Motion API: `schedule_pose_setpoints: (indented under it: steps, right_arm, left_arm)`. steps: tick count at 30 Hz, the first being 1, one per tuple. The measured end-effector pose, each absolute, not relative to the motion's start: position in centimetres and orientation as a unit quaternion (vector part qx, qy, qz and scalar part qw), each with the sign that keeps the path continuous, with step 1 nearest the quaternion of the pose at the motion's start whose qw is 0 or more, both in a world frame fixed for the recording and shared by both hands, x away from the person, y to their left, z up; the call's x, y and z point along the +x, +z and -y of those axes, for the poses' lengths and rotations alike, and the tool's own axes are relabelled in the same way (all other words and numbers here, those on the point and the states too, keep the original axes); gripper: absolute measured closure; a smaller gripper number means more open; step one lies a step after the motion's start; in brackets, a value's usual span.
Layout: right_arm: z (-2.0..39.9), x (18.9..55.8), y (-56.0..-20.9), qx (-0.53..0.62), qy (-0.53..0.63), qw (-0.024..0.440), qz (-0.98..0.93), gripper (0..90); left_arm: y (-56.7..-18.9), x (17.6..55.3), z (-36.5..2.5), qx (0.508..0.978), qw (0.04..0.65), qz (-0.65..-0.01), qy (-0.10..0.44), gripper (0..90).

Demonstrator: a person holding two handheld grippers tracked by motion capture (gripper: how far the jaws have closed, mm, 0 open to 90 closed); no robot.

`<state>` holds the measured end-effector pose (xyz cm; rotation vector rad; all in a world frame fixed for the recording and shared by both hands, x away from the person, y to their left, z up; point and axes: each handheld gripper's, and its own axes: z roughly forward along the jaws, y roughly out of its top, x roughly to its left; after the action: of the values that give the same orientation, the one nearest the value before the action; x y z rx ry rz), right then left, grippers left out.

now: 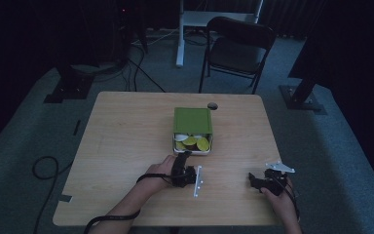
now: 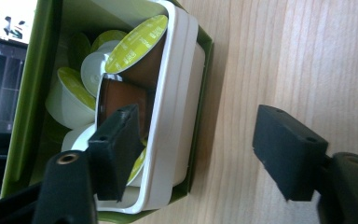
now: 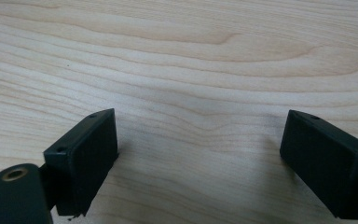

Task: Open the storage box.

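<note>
One jaw of the left gripper [image 2: 193, 154] sits inside the white tray [image 2: 177, 93] of coffee capsules [image 2: 137, 44] at mid-table, the other outside its wall, half-open, gripping nothing. Closing here could tip the tray. The right gripper [image 3: 198, 163] rests wide open, empty.

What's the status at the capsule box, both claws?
Left claw open, straddling the white tray's front wall inside the green box, one jaw among the capsules. Right claw open over bare table. Nothing in the way.
</note>
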<state>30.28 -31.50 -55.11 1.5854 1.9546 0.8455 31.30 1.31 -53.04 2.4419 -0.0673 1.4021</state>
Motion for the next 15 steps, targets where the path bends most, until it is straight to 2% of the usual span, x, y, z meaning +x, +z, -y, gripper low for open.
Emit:
schedule_pose_setpoints:
  steps: [10, 15]
  right_arm:
    - [31.5, 30.3, -55.1, 0.58, 0.309, 0.241, -0.714, 10.7]
    - [31.5, 30.3, -55.1, 0.579, 0.309, 0.241, -0.715, 10.7]
  left_arm:
    - [-53.5, 31.9, -0.7, 0.852, 0.143, 0.012, 0.503, 40.9]
    - [-53.4, 32.5, -0.4, 0.852, 0.135, 0.005, 0.506, 41.2]
